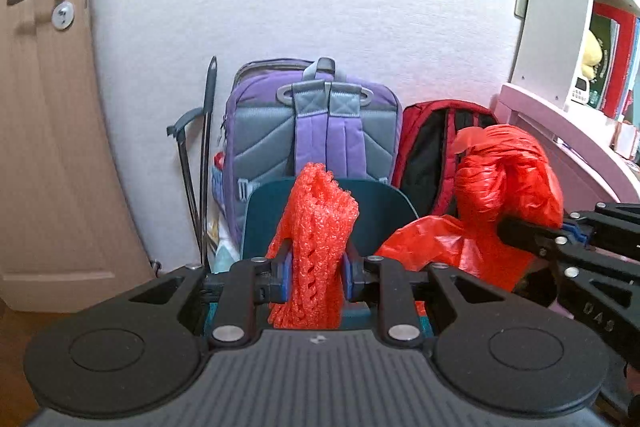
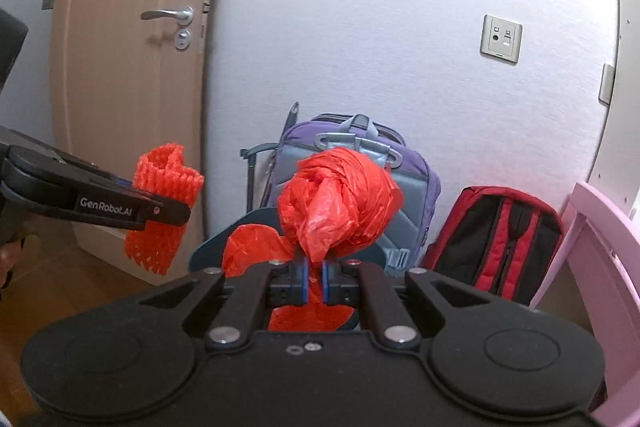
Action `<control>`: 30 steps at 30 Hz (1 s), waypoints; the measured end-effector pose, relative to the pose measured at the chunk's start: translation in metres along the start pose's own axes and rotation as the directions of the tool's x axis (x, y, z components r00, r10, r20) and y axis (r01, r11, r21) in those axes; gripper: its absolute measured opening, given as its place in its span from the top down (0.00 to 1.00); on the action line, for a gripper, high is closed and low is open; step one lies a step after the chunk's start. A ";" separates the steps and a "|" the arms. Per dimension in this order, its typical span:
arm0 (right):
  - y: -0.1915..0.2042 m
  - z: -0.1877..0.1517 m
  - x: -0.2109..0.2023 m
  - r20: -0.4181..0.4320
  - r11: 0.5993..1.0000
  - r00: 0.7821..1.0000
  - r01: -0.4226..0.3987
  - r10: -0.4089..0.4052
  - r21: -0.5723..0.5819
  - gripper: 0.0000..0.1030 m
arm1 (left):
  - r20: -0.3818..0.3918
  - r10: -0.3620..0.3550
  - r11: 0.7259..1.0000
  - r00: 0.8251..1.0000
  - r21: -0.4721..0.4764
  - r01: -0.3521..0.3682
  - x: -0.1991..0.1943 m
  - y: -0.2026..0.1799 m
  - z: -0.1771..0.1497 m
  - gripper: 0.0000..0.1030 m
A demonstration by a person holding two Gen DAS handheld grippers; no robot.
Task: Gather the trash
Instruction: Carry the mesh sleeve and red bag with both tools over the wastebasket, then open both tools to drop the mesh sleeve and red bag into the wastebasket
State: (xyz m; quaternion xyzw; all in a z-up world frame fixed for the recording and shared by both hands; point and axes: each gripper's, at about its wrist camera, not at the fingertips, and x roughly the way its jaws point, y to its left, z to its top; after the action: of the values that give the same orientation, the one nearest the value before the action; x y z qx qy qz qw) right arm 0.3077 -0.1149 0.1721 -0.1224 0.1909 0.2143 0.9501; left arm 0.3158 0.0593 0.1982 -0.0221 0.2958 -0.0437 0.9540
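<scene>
My left gripper [image 1: 316, 275] is shut on an orange-red foam net sleeve [image 1: 318, 227], held upright in the air. The sleeve also shows at the left of the right wrist view [image 2: 164, 207], pinched by the left gripper [image 2: 176, 211]. My right gripper [image 2: 315, 281] is shut on a knotted red plastic bag [image 2: 340, 203]. In the left wrist view that bag [image 1: 508, 179] hangs at the right, with the right gripper [image 1: 508, 227] on it. A dark teal bin [image 1: 384, 211] with a red liner [image 1: 436, 247] stands just below and behind both grippers.
A purple-grey backpack [image 1: 316, 119] and a red-black backpack [image 1: 436, 143] lean on the white wall. A wooden door [image 1: 44, 131] is at the left. A pink desk [image 1: 568, 131] and white shelves [image 1: 560, 7] are at the right. A black trolley handle [image 1: 200, 163] stands beside the purple bag.
</scene>
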 end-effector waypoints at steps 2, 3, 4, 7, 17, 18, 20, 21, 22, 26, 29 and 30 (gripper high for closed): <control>-0.003 0.003 0.014 -0.011 1.000 1.000 0.014 -0.014 -0.001 0.94 | -0.006 0.001 1.000 1.000 0.002 -0.001 0.014 -0.001 0.004 0.78; -0.005 0.004 0.022 -0.019 1.000 1.000 0.017 -0.017 0.006 0.94 | -0.012 0.004 1.000 1.000 0.004 -0.004 0.021 -0.001 0.006 0.78; -0.008 0.004 0.029 -0.027 1.000 0.999 0.019 -0.018 0.012 0.94 | -0.020 0.009 1.000 1.000 0.006 -0.009 0.030 -0.001 0.006 0.78; -0.014 0.002 0.052 -0.058 0.999 0.998 0.010 -0.008 0.039 0.93 | -0.048 0.014 1.000 0.999 0.003 -0.014 0.054 0.000 0.006 0.78; -0.019 -0.024 0.124 -0.205 0.997 0.977 -0.048 0.059 0.057 0.93 | -0.161 0.028 0.999 0.987 0.041 -0.021 0.136 0.001 -0.009 0.78; -0.018 -0.027 0.130 -0.219 0.997 0.973 -0.057 0.067 0.052 0.93 | -0.174 0.030 0.999 0.984 0.046 -0.023 0.144 0.001 -0.012 0.78; -0.016 -0.033 0.140 -0.250 0.997 0.965 -0.071 0.080 0.043 0.93 | -0.198 0.035 0.998 0.980 0.050 -0.025 0.157 0.002 -0.016 0.78; -0.015 -0.036 0.144 -0.262 0.997 0.962 -0.074 0.081 0.039 0.93 | -0.210 0.035 0.998 0.977 0.054 -0.024 0.163 0.003 -0.019 0.78; -0.013 -0.038 0.148 -0.271 0.997 0.959 -0.076 0.082 0.033 0.92 | -0.219 0.036 0.998 0.975 0.057 -0.024 0.169 0.003 -0.020 0.78; -0.010 -0.047 0.160 -0.299 0.995 0.949 -0.094 0.099 0.029 0.87 | -0.251 0.035 0.998 0.967 0.060 -0.020 0.186 0.004 -0.025 0.78; -0.008 -0.050 0.166 -0.315 0.995 0.944 -0.096 0.099 0.028 0.85 | -0.266 0.039 0.998 0.963 0.062 -0.023 0.193 0.004 -0.028 0.78; -0.008 -0.050 0.167 -0.315 0.995 0.944 -0.094 0.099 0.029 0.85 | -0.274 0.037 0.998 0.961 0.057 -0.022 0.196 0.004 -0.029 0.78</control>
State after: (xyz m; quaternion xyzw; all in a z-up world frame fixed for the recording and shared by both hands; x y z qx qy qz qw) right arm 0.4355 -0.0771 0.0592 -0.1395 0.3478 0.2369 0.8964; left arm 0.4606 0.0440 0.0635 0.0143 0.4245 -0.0403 0.9044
